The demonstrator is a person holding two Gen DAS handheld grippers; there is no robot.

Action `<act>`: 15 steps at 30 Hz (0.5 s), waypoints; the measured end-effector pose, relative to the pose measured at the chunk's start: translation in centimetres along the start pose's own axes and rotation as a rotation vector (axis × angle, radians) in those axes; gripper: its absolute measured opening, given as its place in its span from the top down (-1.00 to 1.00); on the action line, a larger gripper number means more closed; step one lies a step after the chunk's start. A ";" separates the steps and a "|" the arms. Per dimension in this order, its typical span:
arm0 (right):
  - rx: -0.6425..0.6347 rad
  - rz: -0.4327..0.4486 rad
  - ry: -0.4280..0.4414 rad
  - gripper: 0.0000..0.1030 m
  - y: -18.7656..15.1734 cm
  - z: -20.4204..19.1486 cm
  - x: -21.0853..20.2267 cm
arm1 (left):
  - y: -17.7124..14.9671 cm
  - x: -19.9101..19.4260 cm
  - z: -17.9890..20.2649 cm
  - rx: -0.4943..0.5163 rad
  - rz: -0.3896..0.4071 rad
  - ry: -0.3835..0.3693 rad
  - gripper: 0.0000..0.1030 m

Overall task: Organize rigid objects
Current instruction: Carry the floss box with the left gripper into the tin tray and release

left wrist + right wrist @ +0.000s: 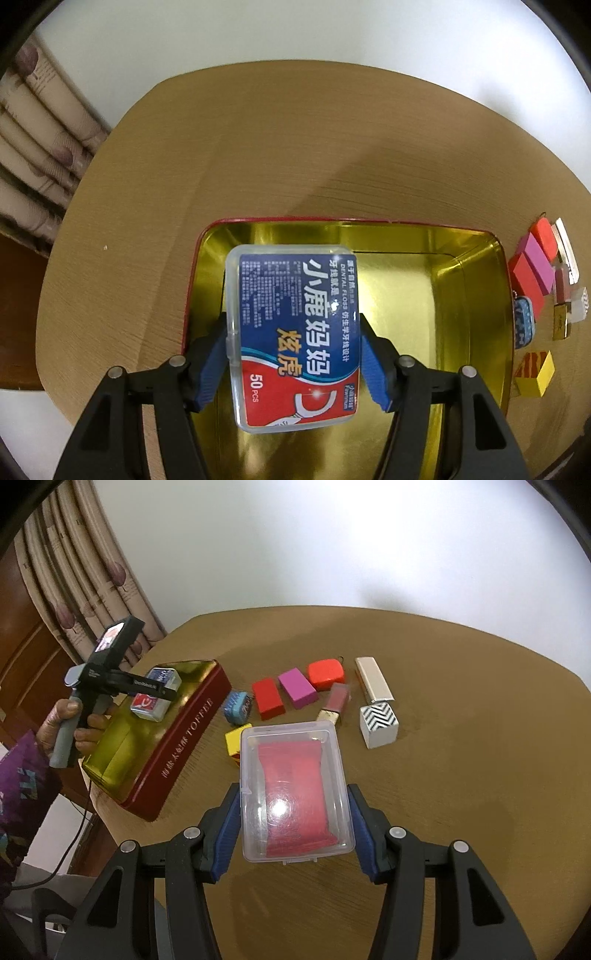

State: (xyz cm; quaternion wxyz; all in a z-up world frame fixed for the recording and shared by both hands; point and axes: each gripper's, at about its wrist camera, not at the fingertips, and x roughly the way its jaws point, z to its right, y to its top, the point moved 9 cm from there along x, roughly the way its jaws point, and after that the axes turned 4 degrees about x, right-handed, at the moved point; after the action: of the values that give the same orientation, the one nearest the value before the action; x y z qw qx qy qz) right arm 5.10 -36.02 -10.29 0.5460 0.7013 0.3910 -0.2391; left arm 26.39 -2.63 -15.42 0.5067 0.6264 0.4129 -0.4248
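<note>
A: What does the left gripper [295, 354] hold?

B: A dental floss box [295, 339], clamped at its two long sides between the blue pads [212, 363]. It is a clear plastic case with a blue and red label, white Chinese lettering, "DENTAL FLOSS" and "50 PCS". It hangs over the open toffee tin [476, 295], toward the tin's left side; whether it touches the floor of the tin cannot be told.

A: How does the tin look?

B: Shiny gold inside, red outside, with "TOFFEE" in pale letters along the long wall seen from the right wrist [184, 746]. It sits on the round tan table [461, 794].

A: And the right gripper [295, 823]?

B: Closed on a clear plastic case [295, 794] with a red stack inside, gripped at both sides. The case is held to the right of the tin, above the table.

A: What lies beyond the tin?

B: Just beside its right wall, a small blue patterned case [238, 707] and a yellow block [236, 740] partly hidden behind the held case. Farther right of the tin: a red block [267, 699], a purple block [297, 688], an orange-red rounded case [327, 674], a lip gloss tube [334, 704], a pale gold lipstick case [373, 679] and a black-and-white zigzag cube [379, 725].

A: The person?

B: The left hand [64, 716] grips the left gripper's grey handle, left of the tin.
</note>
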 end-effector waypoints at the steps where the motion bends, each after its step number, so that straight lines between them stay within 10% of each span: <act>1: -0.003 0.002 0.000 0.01 0.1 -0.2 -0.1 | 0.0 0.0 0.2 0.017 -0.001 -0.010 -0.27; 15: -0.059 0.024 0.020 0.01 2.0 -3.4 -0.7 | -0.7 -5.0 0.2 0.047 0.160 -0.059 -0.28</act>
State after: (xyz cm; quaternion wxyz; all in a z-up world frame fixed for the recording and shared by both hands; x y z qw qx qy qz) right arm 6.01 -33.17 -7.64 0.5655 0.6917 0.3950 -0.2140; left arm 24.20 -3.14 -10.84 0.5361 0.6563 0.3363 -0.4109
